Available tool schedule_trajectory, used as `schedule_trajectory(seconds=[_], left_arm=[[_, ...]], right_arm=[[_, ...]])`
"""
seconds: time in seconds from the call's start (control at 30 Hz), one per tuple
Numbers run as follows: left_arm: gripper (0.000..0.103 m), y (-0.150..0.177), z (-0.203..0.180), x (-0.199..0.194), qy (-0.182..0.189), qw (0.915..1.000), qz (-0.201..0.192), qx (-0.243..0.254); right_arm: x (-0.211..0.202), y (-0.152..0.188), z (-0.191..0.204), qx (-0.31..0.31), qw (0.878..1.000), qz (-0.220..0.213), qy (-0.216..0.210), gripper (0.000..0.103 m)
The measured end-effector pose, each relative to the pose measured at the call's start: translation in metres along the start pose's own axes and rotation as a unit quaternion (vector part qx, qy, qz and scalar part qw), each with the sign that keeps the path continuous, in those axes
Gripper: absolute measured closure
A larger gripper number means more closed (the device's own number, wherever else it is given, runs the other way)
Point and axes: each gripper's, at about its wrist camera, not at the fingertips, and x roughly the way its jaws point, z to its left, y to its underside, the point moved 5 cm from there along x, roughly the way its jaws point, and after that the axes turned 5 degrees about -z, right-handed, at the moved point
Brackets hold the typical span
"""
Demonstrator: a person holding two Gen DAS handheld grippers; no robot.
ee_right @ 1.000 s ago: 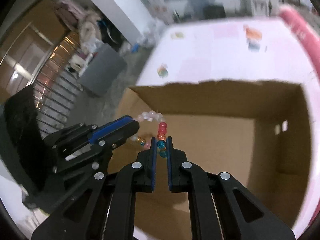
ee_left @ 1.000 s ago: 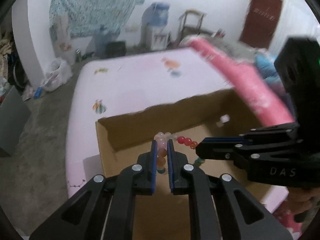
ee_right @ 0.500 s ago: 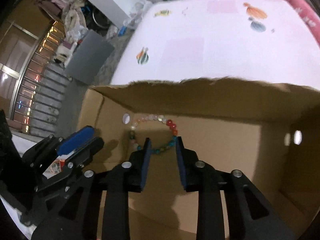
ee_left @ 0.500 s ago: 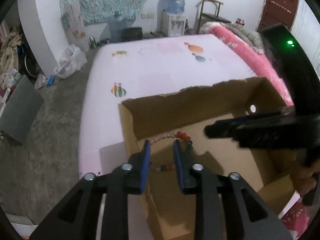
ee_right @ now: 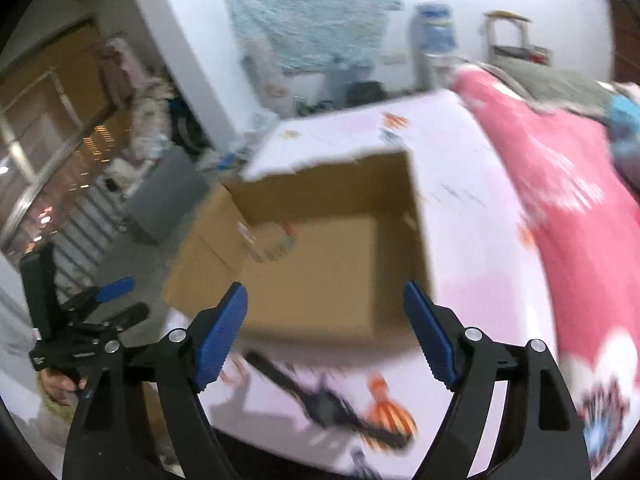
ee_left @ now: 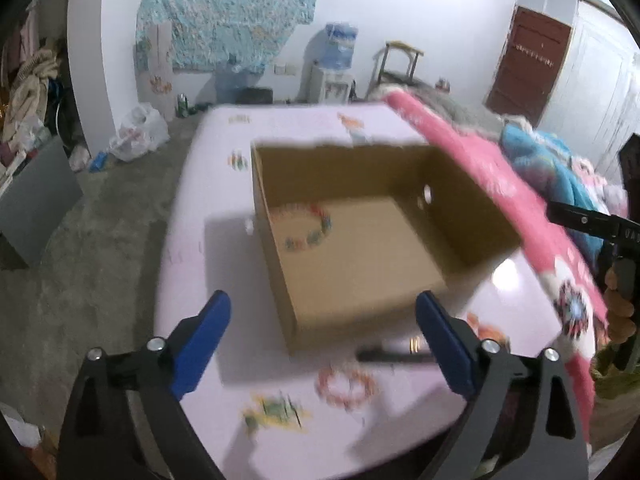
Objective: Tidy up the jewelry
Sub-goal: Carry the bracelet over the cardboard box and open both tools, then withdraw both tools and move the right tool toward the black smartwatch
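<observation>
Left wrist: bead bracelet inside cardboard box.

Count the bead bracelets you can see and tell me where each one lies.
2. One bracelet lies on the floor of the cardboard box, near its left wall. The other lies on the pink sheet in front of the box. Blur may hide more.

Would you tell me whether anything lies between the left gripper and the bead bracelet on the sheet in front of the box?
Nothing visible does: the bracelet lies on bare pink sheet just beyond the left gripper, whose empty jaws are opening.
</observation>
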Motion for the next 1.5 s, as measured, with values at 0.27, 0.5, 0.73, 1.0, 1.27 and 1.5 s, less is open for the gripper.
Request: schedule_trajectory(seconds=[0.27,0.5,0.73,1.0,1.27,1.5], left_arm=[[0.010,0.102,-0.013,0.051,-0.061,0.9937,0.093,0.012],[0.006,0.126,-0.015,0.074,-0.080,0.9893,0.119,0.026],[0.005,0.126,-0.009,0.077,-0.079,0.9912,0.104,0.020],[0.004,0.123,-0.014,0.078,-0.081,0.9897,0.117,0.017],[0.004,0.121,-0.011,0.078,-0.073,0.9892,0.120,0.044],[0.014,0.086,-0.026,0.049,-0.003,0.9992,0.032,0.022]], right_arm=[[0.014,0.112,-0.038,0.058,0.991,0.075,0.096,0.024],[0.031,0.148,-0.056,0.056,0.985,0.091,0.134,0.021],[0.037,0.154,-0.061,0.024,0.984,0.084,0.157,0.015],[0.039,0.153,-0.069,0.030,0.988,0.079,0.127,0.008],[0.020,0.132,-0.061,0.016,0.995,0.029,0.094,0.008],[0.021,0.110,-0.017,0.003,1.000,-0.010,-0.007,0.023]])
